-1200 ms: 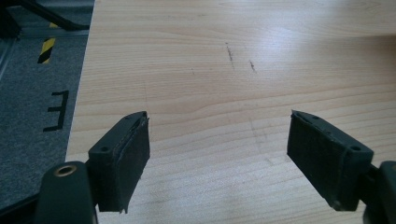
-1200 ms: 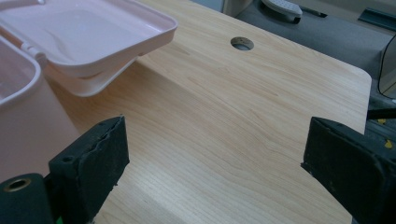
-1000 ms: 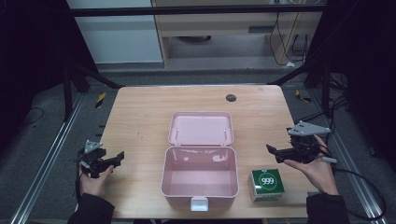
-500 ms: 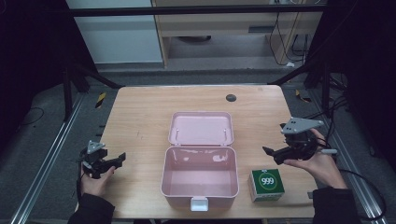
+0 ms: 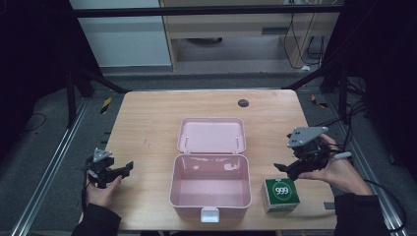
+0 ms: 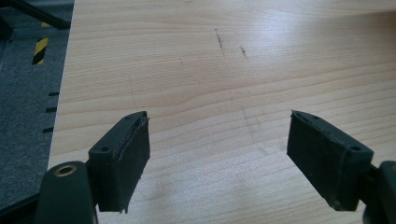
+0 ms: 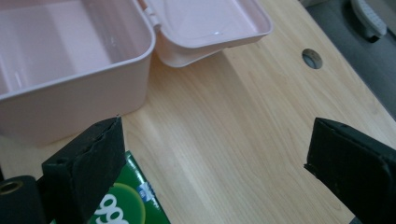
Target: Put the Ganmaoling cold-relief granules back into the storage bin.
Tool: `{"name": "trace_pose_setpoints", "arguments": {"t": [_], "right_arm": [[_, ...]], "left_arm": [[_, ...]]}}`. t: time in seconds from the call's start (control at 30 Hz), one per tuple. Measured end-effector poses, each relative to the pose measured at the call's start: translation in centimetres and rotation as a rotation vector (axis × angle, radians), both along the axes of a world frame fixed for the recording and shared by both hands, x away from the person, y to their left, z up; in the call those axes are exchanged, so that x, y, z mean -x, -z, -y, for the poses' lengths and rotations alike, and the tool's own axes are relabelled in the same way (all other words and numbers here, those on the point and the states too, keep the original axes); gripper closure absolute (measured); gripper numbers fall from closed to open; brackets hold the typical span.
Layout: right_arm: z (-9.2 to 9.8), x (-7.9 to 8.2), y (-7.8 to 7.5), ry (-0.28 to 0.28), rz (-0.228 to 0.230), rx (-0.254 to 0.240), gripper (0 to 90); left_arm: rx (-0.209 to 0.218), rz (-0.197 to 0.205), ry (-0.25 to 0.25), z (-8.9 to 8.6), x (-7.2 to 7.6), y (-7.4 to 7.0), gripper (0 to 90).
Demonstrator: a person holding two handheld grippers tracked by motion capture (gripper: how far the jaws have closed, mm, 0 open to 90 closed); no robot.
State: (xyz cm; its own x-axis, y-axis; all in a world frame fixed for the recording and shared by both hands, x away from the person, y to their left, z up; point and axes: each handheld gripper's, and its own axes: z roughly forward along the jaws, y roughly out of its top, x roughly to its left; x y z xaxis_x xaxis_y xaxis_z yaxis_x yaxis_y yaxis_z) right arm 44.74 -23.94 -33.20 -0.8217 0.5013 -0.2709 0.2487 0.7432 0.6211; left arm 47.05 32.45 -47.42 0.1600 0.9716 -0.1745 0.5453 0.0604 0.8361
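A pale wooden table (image 5: pixel 147 123) stands in a dim workshop, an open pink box (image 5: pixel 210 189) at its centre. The right gripper (image 5: pixel 287 169), jaws wide and empty, hovers just above the green carton (image 5: pixel 281 194); the left gripper (image 5: pixel 123 169) rests open near the table's edge.

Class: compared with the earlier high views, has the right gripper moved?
Yes. The right gripper has shifted toward the table's far edge, away from the green box, jaws open and empty.
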Motion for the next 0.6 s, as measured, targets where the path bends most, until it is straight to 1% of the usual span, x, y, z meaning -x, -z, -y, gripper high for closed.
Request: {"name": "trace_pose_setpoints", "arguments": {"t": [0.3, 0.57, 0.6], "right_arm": [[-0.6, 0.8, 0.1, -0.072, -0.043, 0.087, 4.9], [-0.8, 1.4, 0.7, -0.117, -0.092, 0.143, 4.8], [-0.8, 1.5, 0.8, -0.124, -0.104, 0.149, 4.8]], "left_arm": [[0.001, 0.0, 0.001, 0.1, 0.0, 0.1, 20.4], [-0.007, -0.005, 0.005, 0.1, 0.0, 0.1, 20.4], [-0.007, -0.005, 0.005, 0.1, 0.0, 0.1, 20.4]]}}
